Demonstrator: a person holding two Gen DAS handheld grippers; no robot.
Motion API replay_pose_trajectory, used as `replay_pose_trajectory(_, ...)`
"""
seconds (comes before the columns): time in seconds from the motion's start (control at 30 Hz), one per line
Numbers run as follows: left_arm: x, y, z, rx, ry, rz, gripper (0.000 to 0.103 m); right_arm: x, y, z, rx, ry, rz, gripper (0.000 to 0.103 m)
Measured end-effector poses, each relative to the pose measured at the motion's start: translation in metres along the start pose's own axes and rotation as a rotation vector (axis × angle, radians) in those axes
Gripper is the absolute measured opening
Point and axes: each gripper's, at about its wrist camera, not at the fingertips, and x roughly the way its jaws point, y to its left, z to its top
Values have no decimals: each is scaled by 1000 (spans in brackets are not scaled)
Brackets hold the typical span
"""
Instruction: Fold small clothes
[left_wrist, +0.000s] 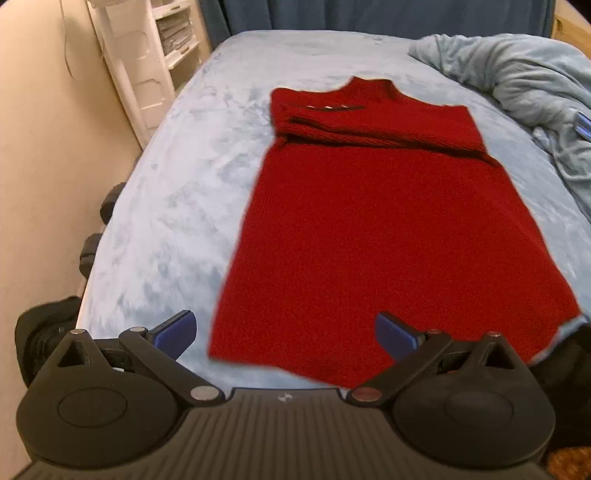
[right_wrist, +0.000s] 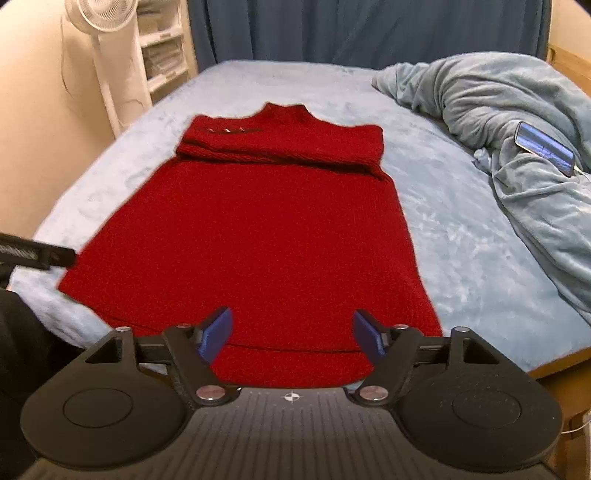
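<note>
**Both grippers spread wide above the sweater's hem**

Left gripper (left_wrist: 286, 334) hung with jaws wide apart, gripping nothing, over the hem's left corner. Right gripper (right_wrist: 291, 334) did likewise above the hem's middle. Beyond them the red knit sweater (right_wrist: 258, 225) lay flat on the bed (right_wrist: 454, 236), sleeves folded across its chest, a crumpled blanket (right_wrist: 517, 122) to its right.
</note>
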Motion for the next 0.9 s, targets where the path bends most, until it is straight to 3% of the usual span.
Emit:
replay_pose_trajectory(0.13, 43, 35, 21, -42, -13, 30, 103, 44, -45, 17, 38, 85, -47, 78)
replay_pose_trajectory(0.2, 69, 52, 30, -61, 16, 4, 103, 71, -73, 25, 83, 138, -67, 78)
replay_pose_trajectory(0.37, 132, 78, 39, -141, 207, -186, 103, 133, -132, 35, 212, 225, -93, 78)
replay_pose_trajectory(0.47, 157, 78, 39, -172, 284, -247, 103, 162, -147, 35, 225, 251, -103, 79)
replay_pose_trajectory(0.6, 173, 58, 39, -73, 345, -228, 103, 190, -161, 25, 313, 308, -44, 83)
replay_pose_trajectory(0.8, 162, 38, 27, 81, 345, -233, 103, 178, -171, 15, 381, 324, 71, 81)
replay_pose_trajectory(0.9, 158, 37, 21, 94, 342, -242, 103, 172, -171, 10, 383, 346, 145, 81)
